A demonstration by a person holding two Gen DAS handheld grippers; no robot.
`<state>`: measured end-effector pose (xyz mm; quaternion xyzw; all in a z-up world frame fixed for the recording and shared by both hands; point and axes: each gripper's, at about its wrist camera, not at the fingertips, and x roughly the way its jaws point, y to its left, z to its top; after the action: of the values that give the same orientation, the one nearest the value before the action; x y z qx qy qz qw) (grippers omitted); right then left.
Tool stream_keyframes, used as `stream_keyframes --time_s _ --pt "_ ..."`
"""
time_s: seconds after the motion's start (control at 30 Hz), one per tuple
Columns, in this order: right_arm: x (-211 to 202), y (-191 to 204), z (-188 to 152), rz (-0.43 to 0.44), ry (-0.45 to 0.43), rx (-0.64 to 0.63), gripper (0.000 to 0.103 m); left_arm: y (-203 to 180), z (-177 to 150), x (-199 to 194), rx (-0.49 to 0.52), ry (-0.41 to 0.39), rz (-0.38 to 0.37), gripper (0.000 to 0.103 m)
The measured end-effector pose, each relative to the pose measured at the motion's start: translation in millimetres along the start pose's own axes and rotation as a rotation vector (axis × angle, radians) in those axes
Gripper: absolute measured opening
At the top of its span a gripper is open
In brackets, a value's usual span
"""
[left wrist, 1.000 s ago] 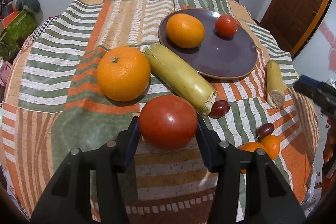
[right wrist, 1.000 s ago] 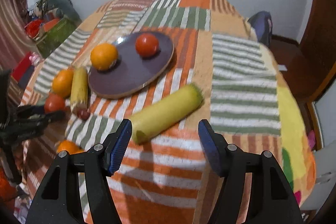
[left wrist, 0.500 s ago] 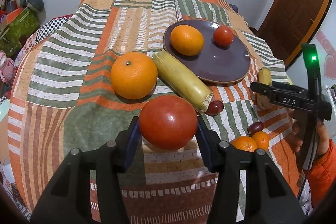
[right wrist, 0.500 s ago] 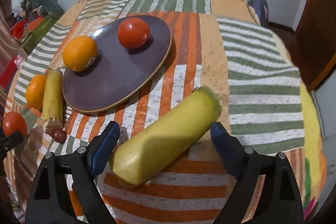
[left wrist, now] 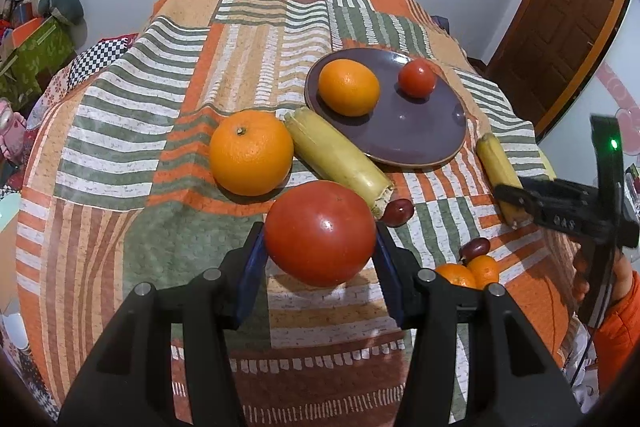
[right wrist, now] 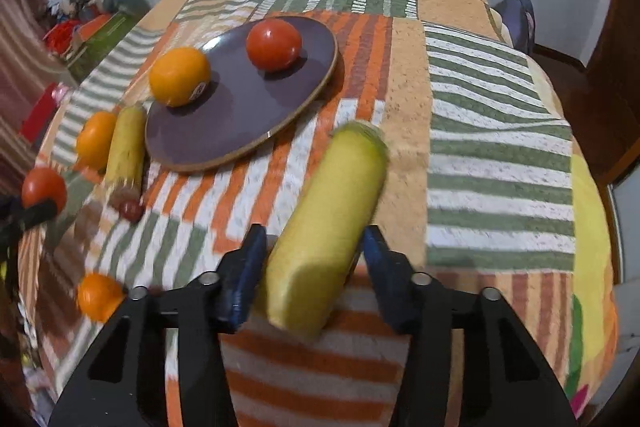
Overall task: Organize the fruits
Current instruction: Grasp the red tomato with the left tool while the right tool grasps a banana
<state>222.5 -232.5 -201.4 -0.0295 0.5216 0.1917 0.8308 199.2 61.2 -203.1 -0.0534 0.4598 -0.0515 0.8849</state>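
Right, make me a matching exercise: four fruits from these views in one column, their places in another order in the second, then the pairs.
Things:
1. large tomato
2. small tomato
3. yellow banana piece
4. large orange

Places:
A. on the purple plate
B. between the right tongs
C. on the cloth, beside another banana piece
D. between the left tongs

Pairs: 1-D, 2-A, 3-B, 4-C

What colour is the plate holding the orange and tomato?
Dark purple plate with a tan rim, clearest in the left wrist view.
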Motion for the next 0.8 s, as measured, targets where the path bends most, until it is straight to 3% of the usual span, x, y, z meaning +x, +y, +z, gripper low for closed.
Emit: stream_keyframes --time_s 0.23,0.47,0.8 --pt "-10 -8 -7 -0.01 0.03 -0.009 0.037 -6 4 -2 0.015 -0.009 0.001 0.051" --pt "11 -3 6 -0.032 0.034 -0.025 0.04 -17 10 -1 0.033 -0.012 -0.006 0.051" --pt "1 4 11 -0.018 -0.03 -0.031 0.035 -33 24 2 0.063 -0.03 -0.023 0.051"
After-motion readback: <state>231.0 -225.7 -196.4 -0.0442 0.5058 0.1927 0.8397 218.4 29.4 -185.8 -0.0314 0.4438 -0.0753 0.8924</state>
